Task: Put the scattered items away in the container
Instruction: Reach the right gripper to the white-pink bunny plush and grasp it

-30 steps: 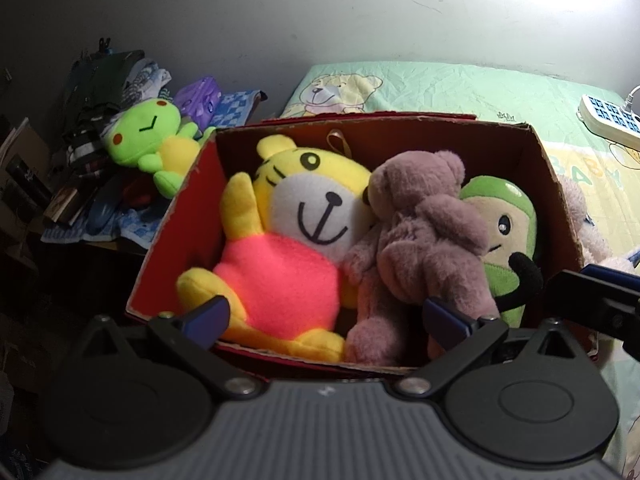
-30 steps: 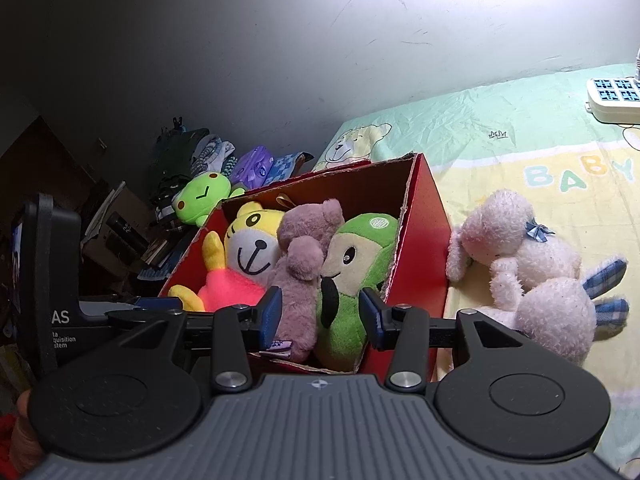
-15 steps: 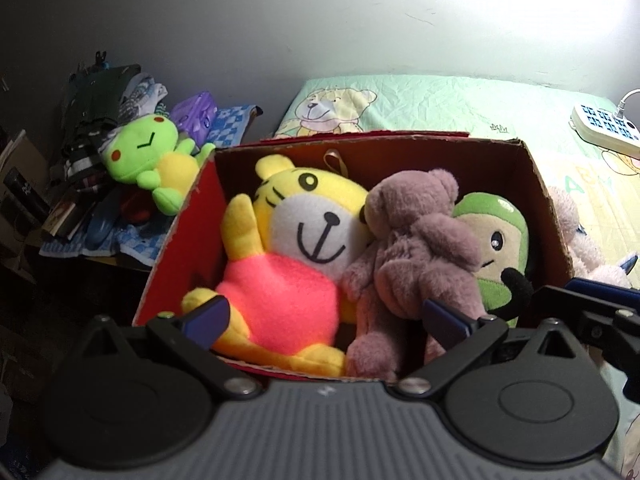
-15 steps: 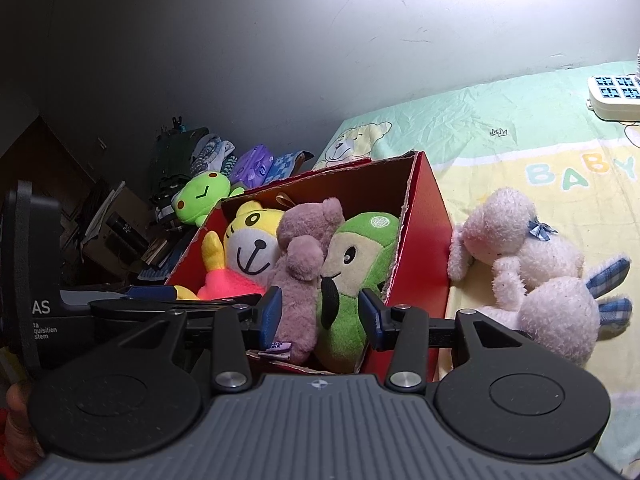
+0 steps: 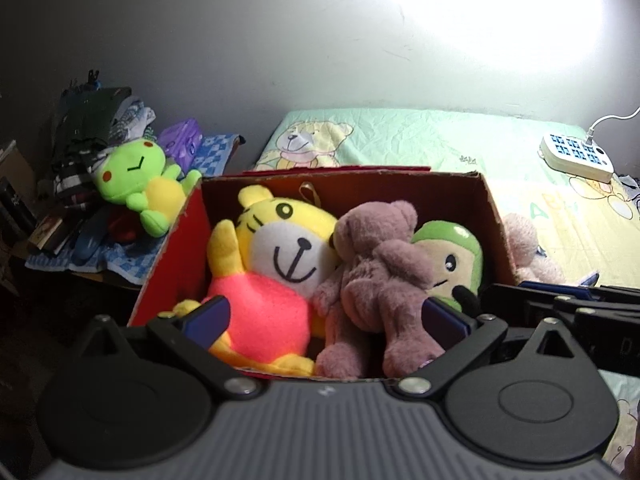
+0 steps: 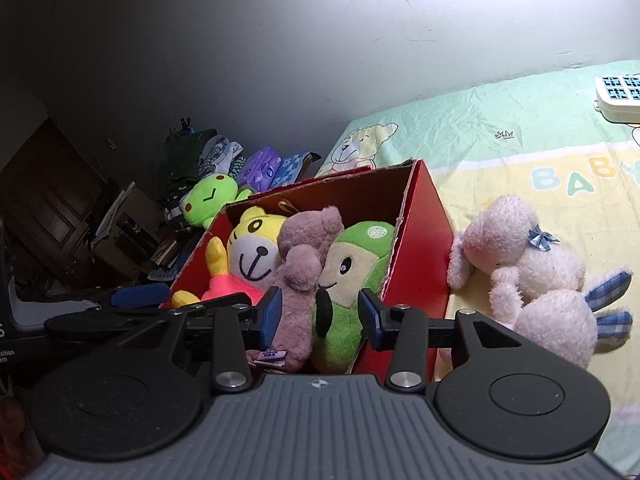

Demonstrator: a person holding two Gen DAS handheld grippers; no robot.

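Lifted slightly since a second ago, the left gripper [image 5: 324,318] hovers over the near edge of the red cardboard box [image 5: 168,256] on the bed [image 6: 520,152], fingers [image 5: 206,316] spread wide and empty. Three plush toys sit packed inside: a yellow tiger [image 5: 276,256], a mauve bear [image 5: 376,268] and a green doll [image 5: 456,260]. Beside it, the right gripper [image 6: 318,316] stands partly open, gripping nothing. One pink rabbit [image 6: 532,276] lies on the bed right of the box; one green frog [image 5: 140,184] sits far left.
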